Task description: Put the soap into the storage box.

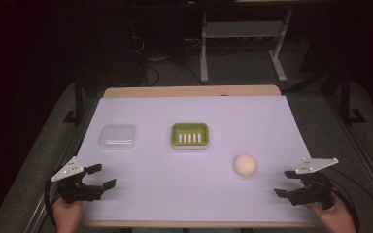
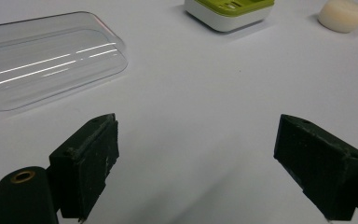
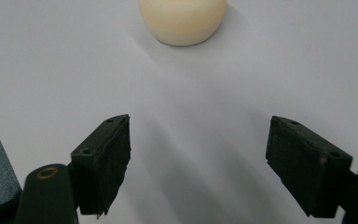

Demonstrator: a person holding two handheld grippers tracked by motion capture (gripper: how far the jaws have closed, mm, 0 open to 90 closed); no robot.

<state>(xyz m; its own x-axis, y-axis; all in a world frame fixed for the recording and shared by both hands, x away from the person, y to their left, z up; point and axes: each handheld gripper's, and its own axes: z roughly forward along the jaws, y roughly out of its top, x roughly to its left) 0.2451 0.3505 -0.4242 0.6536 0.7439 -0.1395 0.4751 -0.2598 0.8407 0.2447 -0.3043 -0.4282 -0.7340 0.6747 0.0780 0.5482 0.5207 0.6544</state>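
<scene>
**Nothing grasped yet: soap, dish and lid all lie apart**

At the near left corner of the bench (image 1: 141, 104), the left gripper (image 1: 98, 177) hovers low with its jaws spread wide and nothing between them. In the left gripper view only bare white sheet lies between the two black jaws. Beyond it, toward the far left, the clear lid (image 1: 118, 137) lies flat on the sheet, apart from everything else; that same lid (image 2: 46, 58) sits up and to the left of the jaws, near but not touched.

In the middle of the bench stands the green dish (image 1: 190, 135), its slotted insert showing and nothing in it. It is well apart from the lid and from the soap.

To the right and nearer the person lies the round cream soap (image 1: 245, 165), loose on the sheet. In the right gripper view the soap (image 3: 182, 21) sits straight ahead of the jaws, with a gap of bare sheet between.

At the near right corner, the right gripper (image 1: 282, 183) points in toward the soap, jaws wide apart and empty.

My reading is that the work is at its very start. The likely job is to put the soap in the dish and perhaps cover it with the lid, and none of that is done: the dish is empty, the lid is off to one side, the soap is untouched. The right gripper looks lined up for a first reach to the soap, so all steps are left.
</scene>
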